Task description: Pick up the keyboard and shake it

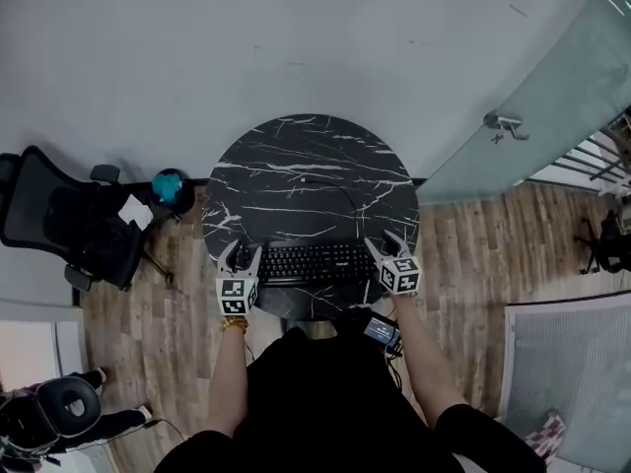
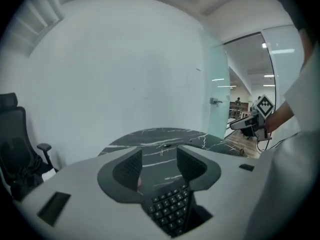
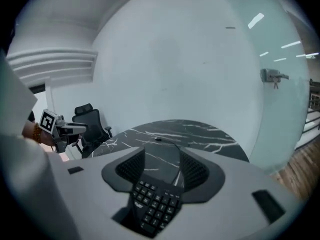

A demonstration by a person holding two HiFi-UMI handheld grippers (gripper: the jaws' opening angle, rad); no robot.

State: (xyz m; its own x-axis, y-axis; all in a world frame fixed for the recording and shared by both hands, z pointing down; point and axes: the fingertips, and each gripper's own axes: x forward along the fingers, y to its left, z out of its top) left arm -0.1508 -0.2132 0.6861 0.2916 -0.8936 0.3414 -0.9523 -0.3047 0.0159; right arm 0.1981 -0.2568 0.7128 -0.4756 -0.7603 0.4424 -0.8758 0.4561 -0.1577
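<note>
- We see the keyboard [image 1: 314,262] spanning between the two grippers over the near edge of the round black marble table [image 1: 306,166], its long side running left to right.
- The left gripper [image 1: 241,254] takes the keyboard's left end. In the left gripper view, the key-covered end [image 2: 170,209] sits low between the two ribbed pads [image 2: 127,166], and we read the jaws as set wide and clamped on it.
- The right gripper [image 1: 385,244] takes the right end. In the right gripper view, that end [image 3: 152,204] fills the gap at the root of the jaws, so we read them as closed on the keyboard as well.
- In both gripper views the table top lies beyond and below the held ends.
- A thin cable [image 1: 330,183] runs from the keyboard across the table top.
- A black office chair [image 1: 74,225] stands left of the table, with a teal ball [image 1: 170,185] between the two.
- A frosted glass door [image 1: 532,116] stands to the right, above the wood floor [image 1: 473,254].
</note>
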